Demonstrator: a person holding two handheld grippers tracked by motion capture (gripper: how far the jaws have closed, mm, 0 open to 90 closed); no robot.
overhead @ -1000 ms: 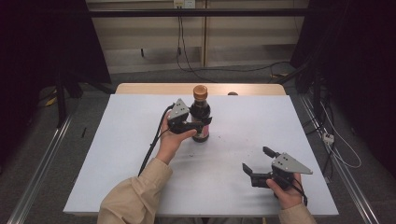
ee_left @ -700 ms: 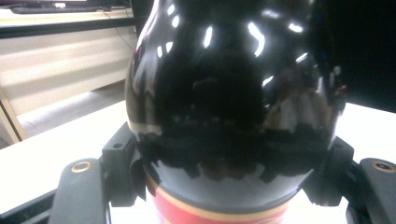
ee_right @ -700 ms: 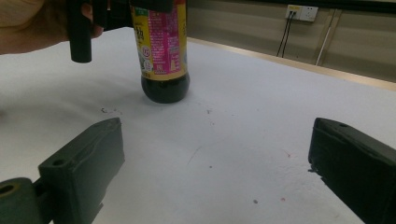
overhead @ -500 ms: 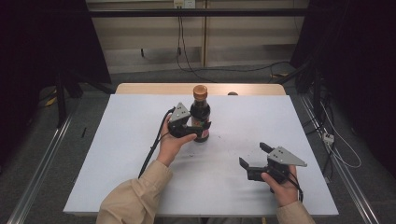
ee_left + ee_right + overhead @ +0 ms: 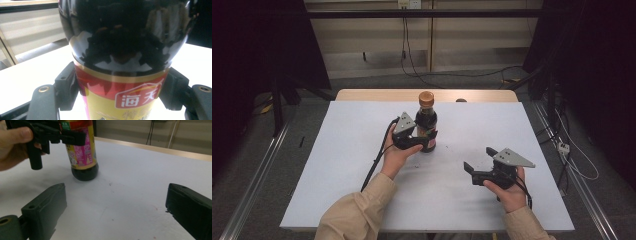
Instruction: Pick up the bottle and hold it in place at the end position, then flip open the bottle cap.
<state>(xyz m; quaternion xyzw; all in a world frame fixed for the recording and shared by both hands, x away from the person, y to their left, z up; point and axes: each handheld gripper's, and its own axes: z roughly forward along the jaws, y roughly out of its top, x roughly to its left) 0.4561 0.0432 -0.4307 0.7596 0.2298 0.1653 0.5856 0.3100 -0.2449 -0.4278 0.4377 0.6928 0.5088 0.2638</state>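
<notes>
Compared with the frame one second earlier, the bottle [image 5: 426, 121] and the left gripper [image 5: 424, 138] have shifted slightly toward the near side of the worktop [image 5: 337, 175], and the right gripper [image 5: 478, 159] has moved a little to the left and farther from the near edge.

Left gripper: its jaws are clamped on the bottle, one against each side of the labelled body, as the left gripper view shows. The person's left hand [image 5: 397, 155] holds it from the near-left side, and its cable [image 5: 374, 167] trails toward the near edge.

Bottle: it stands upright near the centre of the worktop, toward the far side. The glass is dark, the cap [image 5: 426, 97] is brown, and the label [image 5: 120, 100] is red and yellow. In the right gripper view its base [image 5: 85, 173] rests on the white surface.

Right gripper: its jaws stand apart with nothing between them. It is held by the right hand [image 5: 507, 192] at the near right of the worktop, well apart from the bottle, with its jaws pointing left toward it. A grey three-cornered plate [image 5: 512, 157] sits on top.

Worktop: white, with faint marks [image 5: 110, 184] near the bottle.
</notes>
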